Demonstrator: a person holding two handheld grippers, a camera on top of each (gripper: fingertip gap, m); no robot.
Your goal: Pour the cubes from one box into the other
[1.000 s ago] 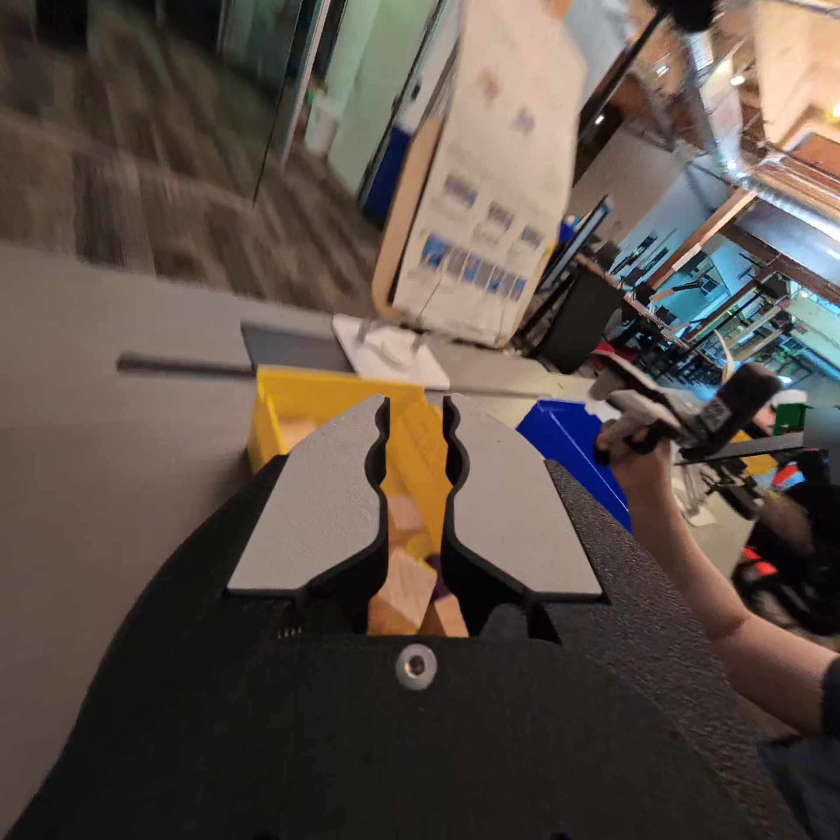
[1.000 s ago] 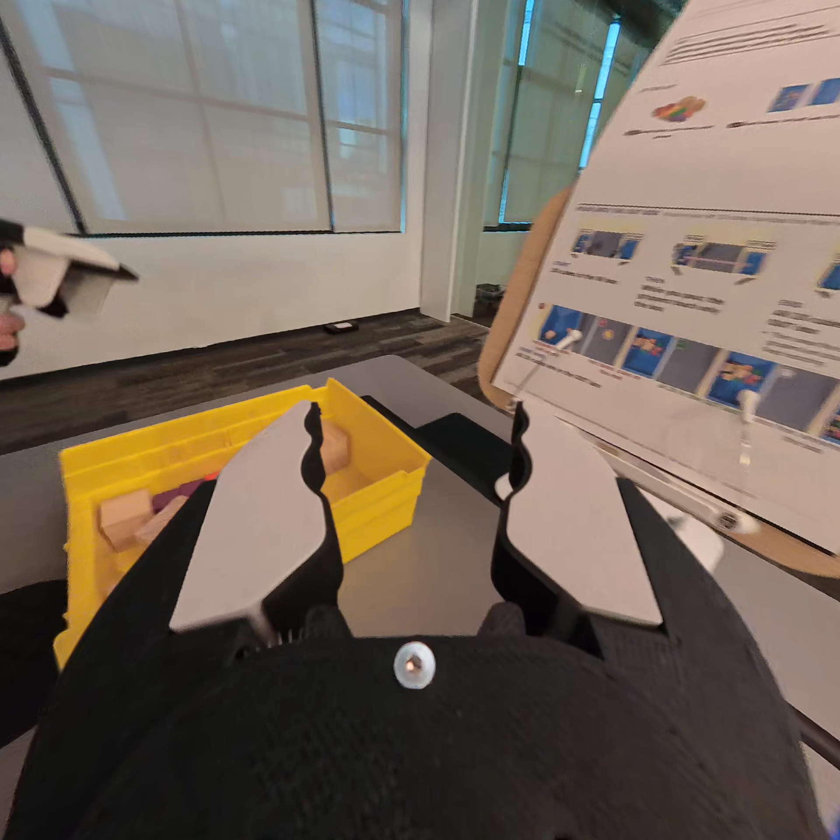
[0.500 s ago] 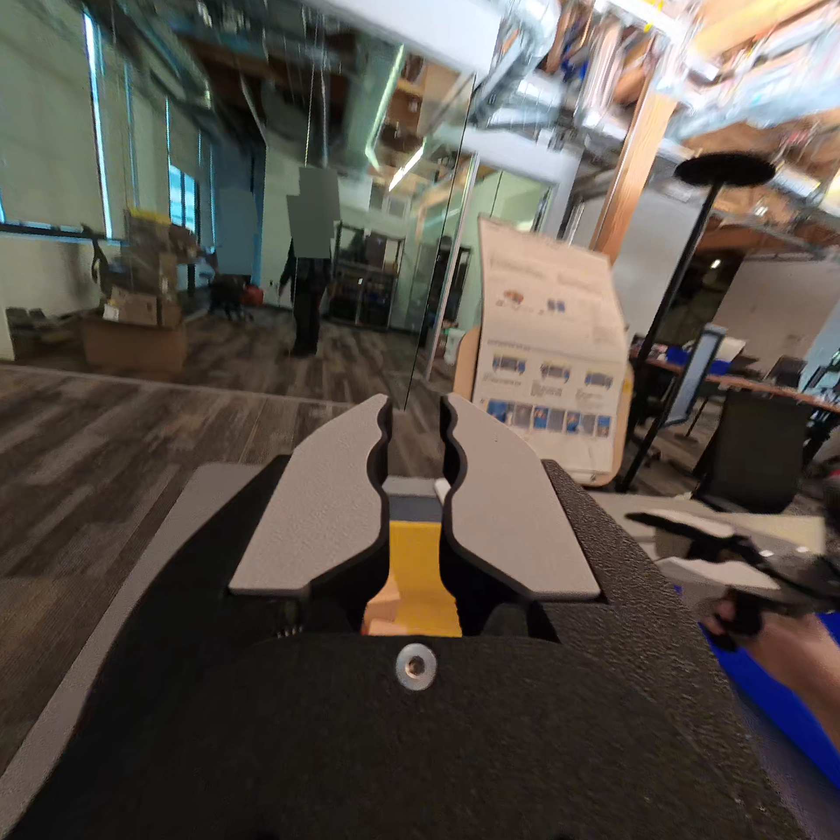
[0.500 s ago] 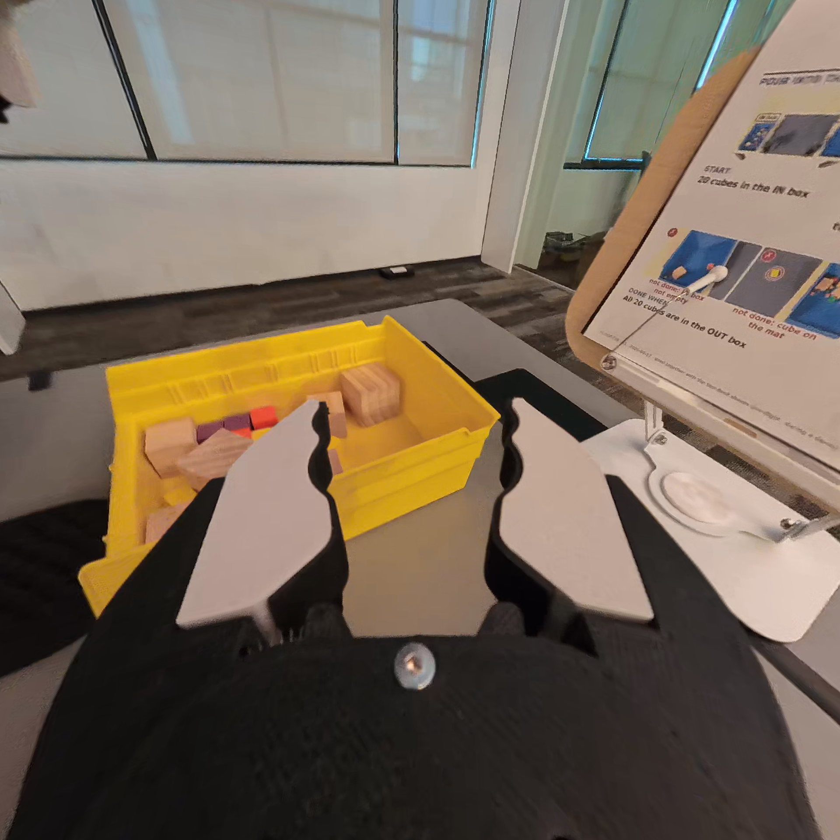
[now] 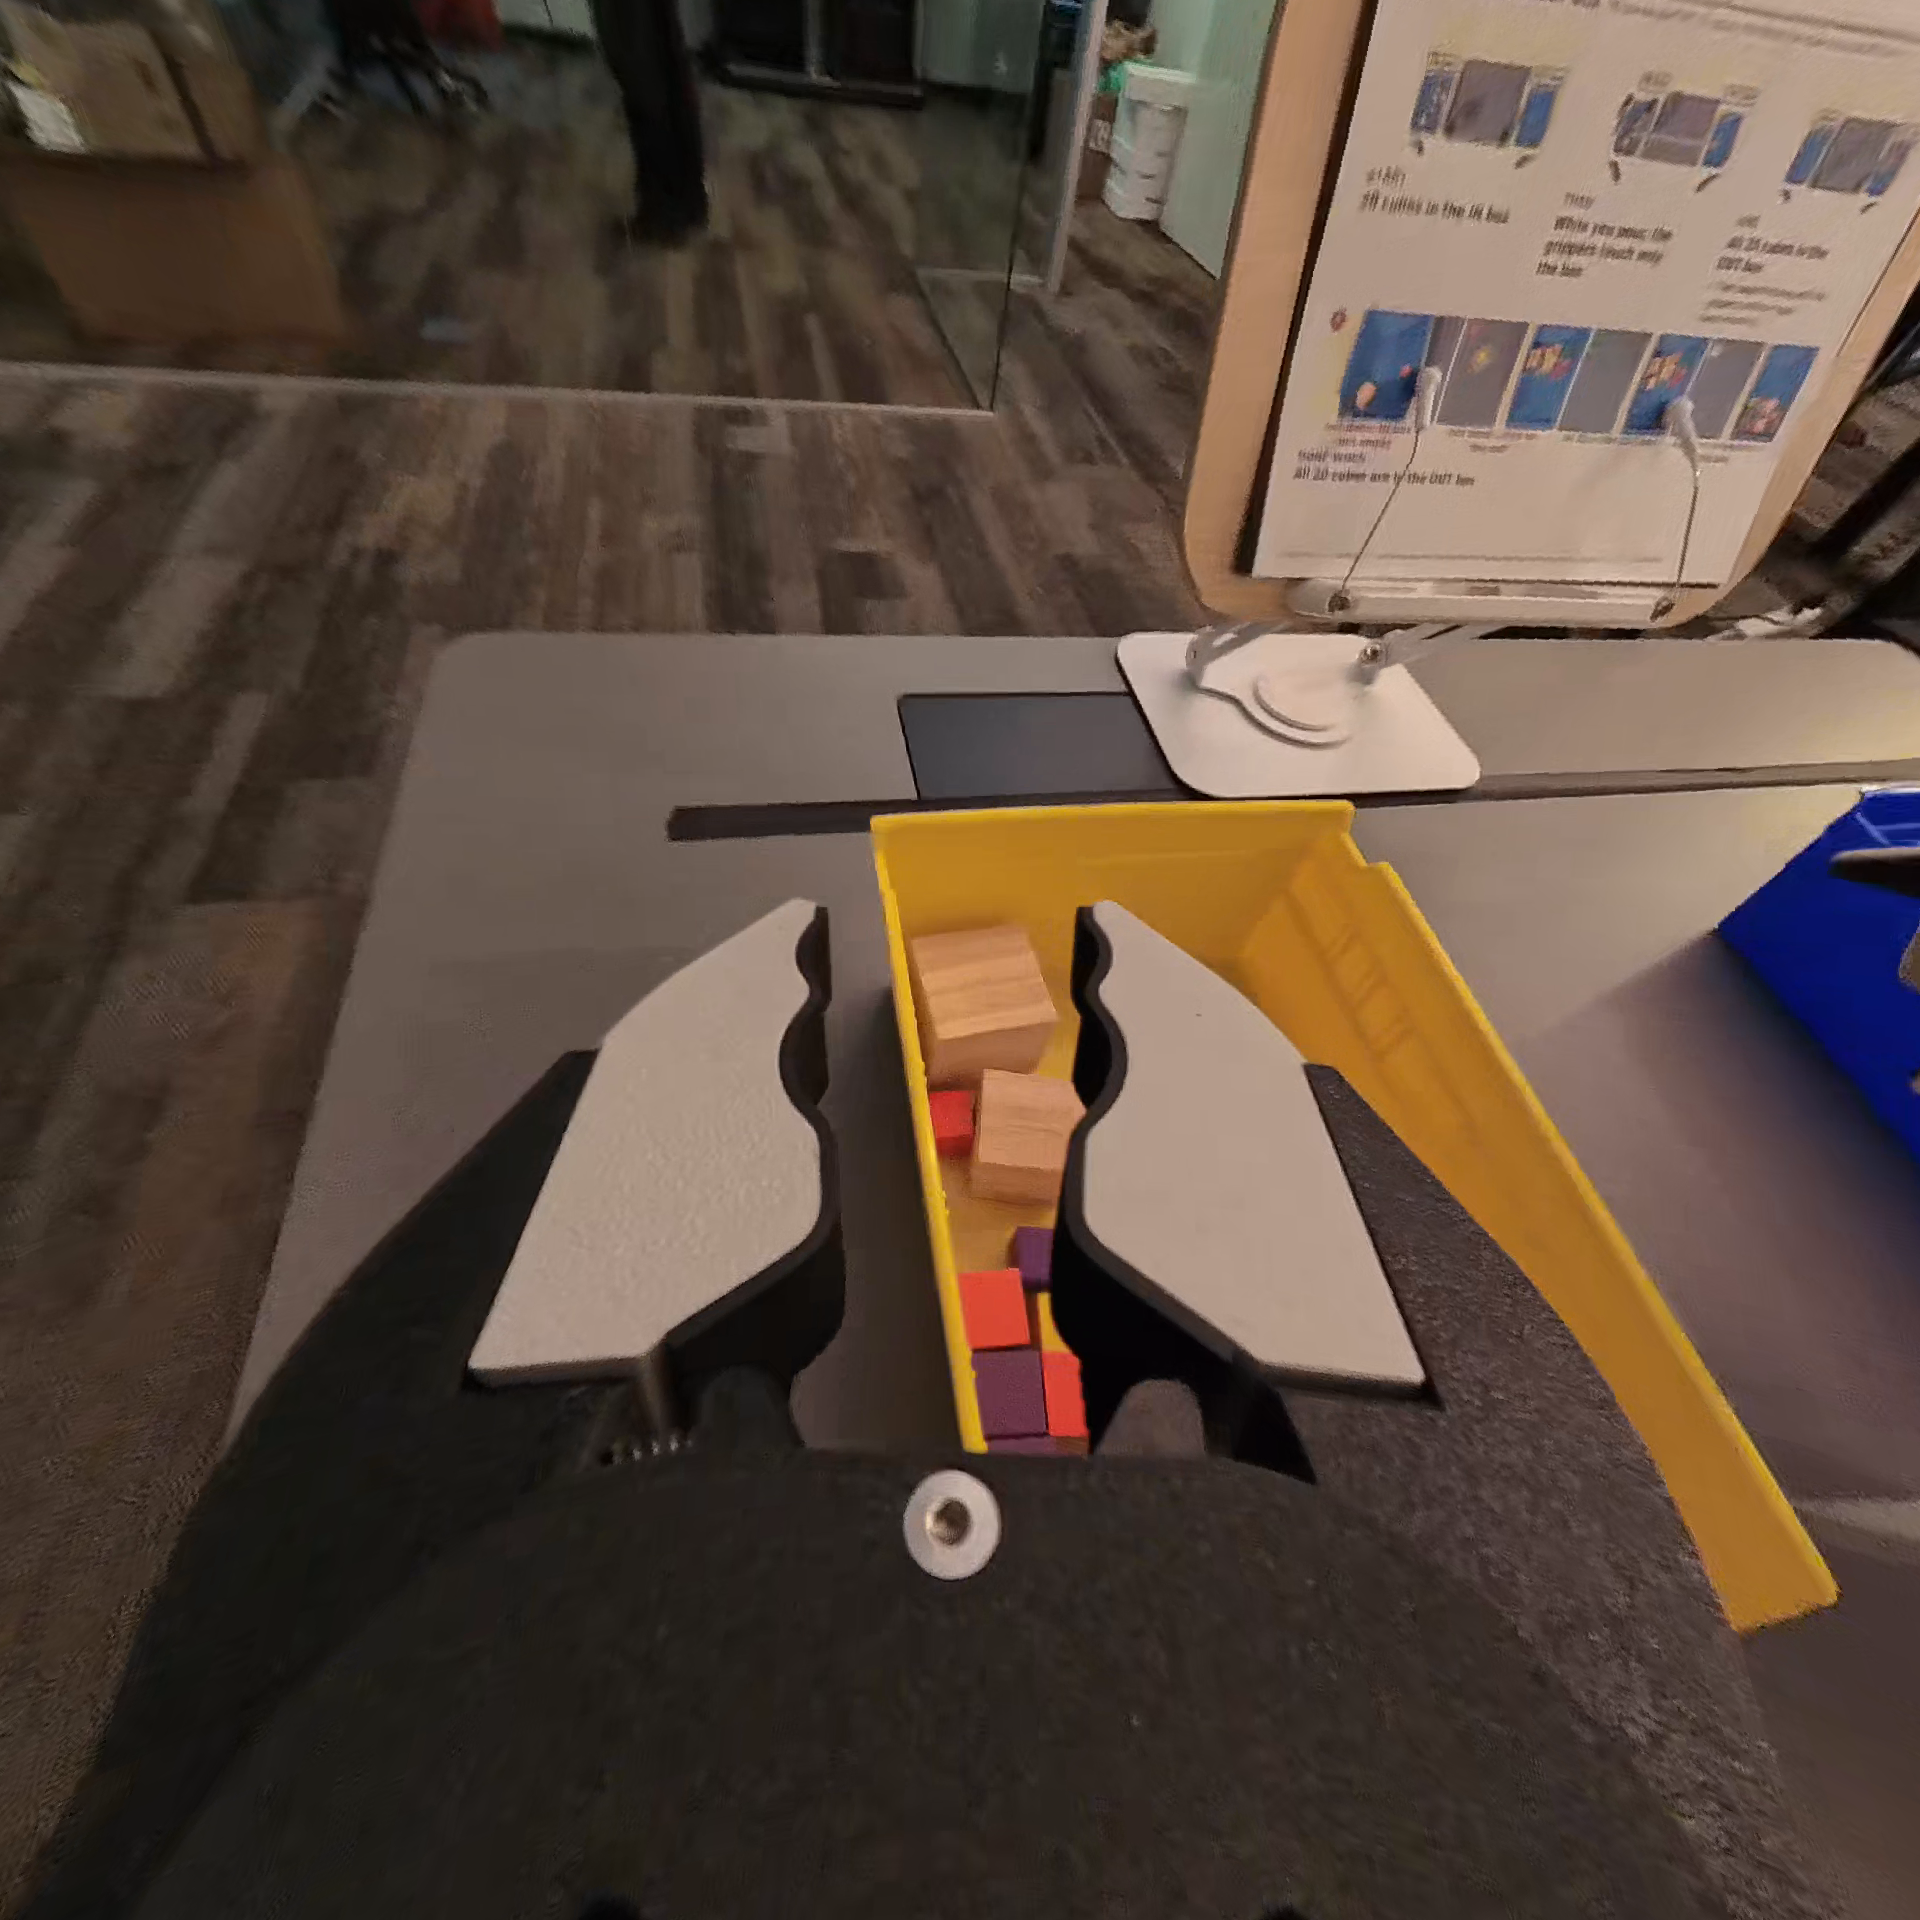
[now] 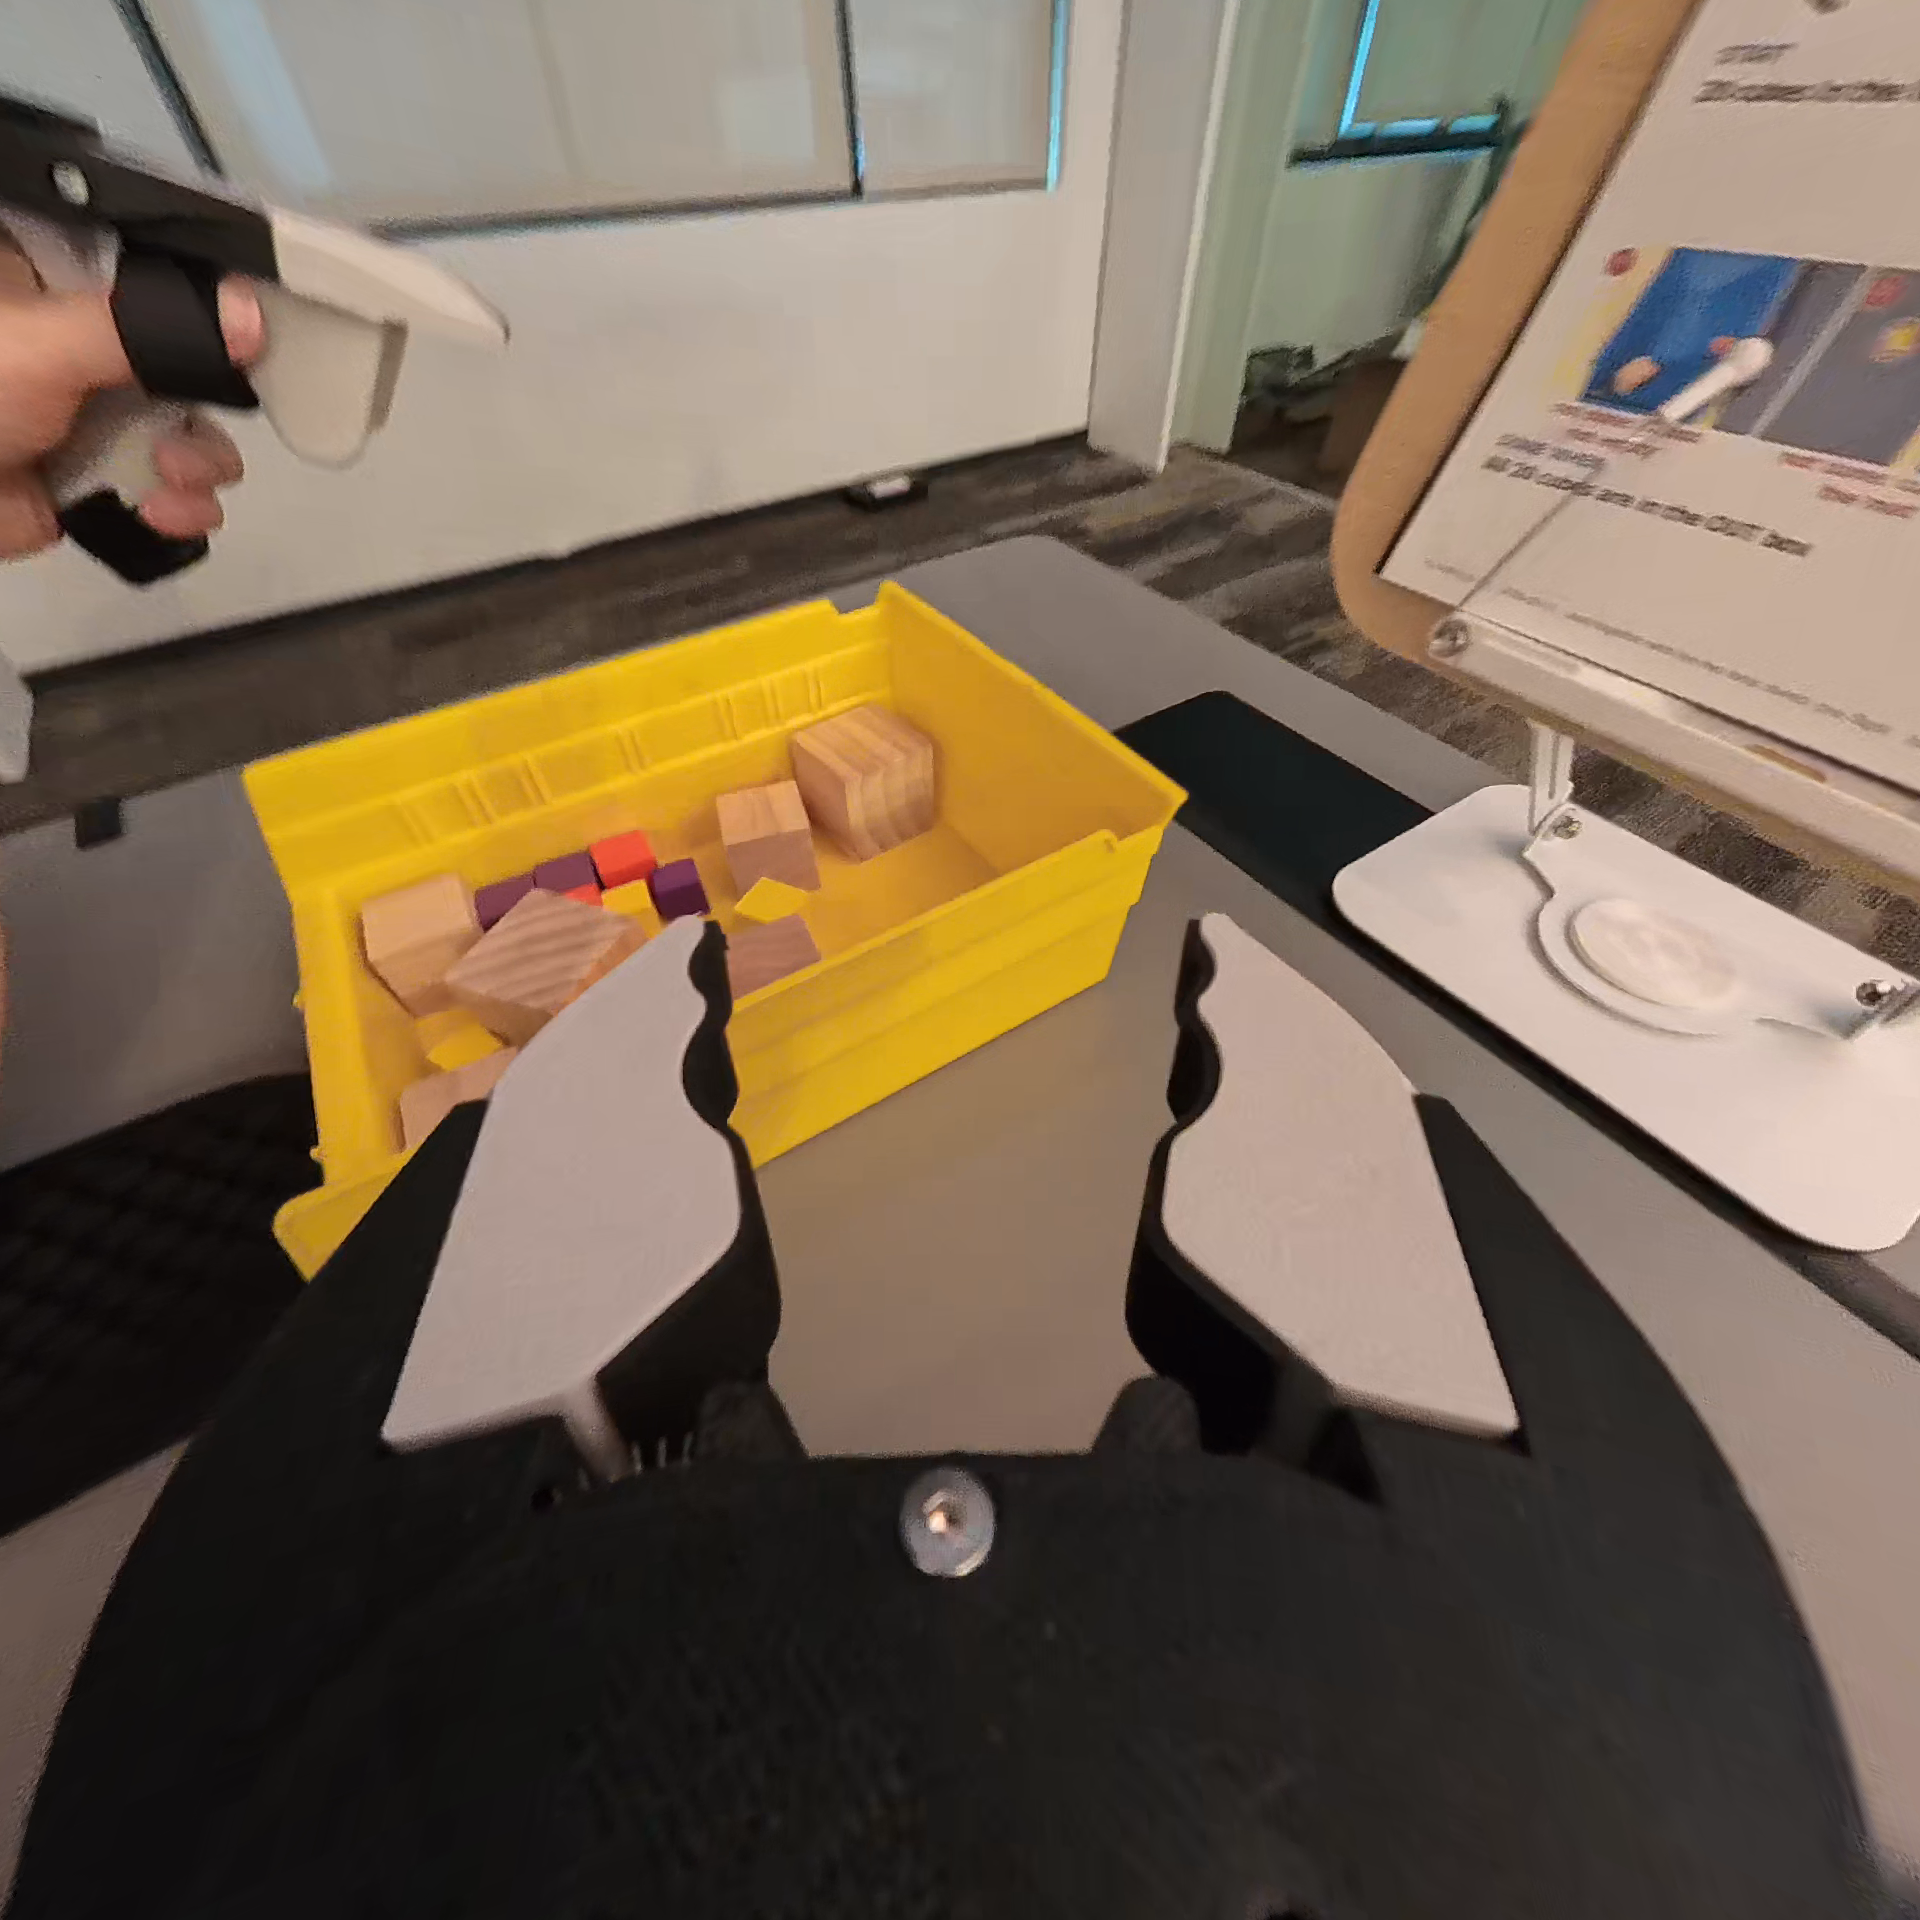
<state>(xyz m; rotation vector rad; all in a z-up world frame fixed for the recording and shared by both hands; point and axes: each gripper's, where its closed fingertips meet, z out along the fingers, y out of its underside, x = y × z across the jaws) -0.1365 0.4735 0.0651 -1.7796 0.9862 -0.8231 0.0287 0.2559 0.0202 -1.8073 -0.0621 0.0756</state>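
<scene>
Left wrist view shows the left gripper [image 5: 951, 925] with fingers apart, straddling the left wall of the yellow box [image 5: 1351, 977], which sits toward the surface's [image 5: 582, 831] far edge holding wooden and coloured cubes [image 5: 982, 997]. A blue box [image 5: 1829, 935] lies at the right edge. The right gripper [image 6: 951, 940] hangs over bare surface, fingers spread wide, empty, beside the yellow box.

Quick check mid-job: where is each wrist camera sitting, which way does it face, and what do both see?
Left wrist view: on the left hand-held gripper, above the yellow box's left wall, facing the instruction board; its own open fingers show.
Right wrist view: on the right hand-held gripper, low over the table, facing the windows; open fingers, and the person's hand.
Shared: yellow box, cubes, board.
</scene>
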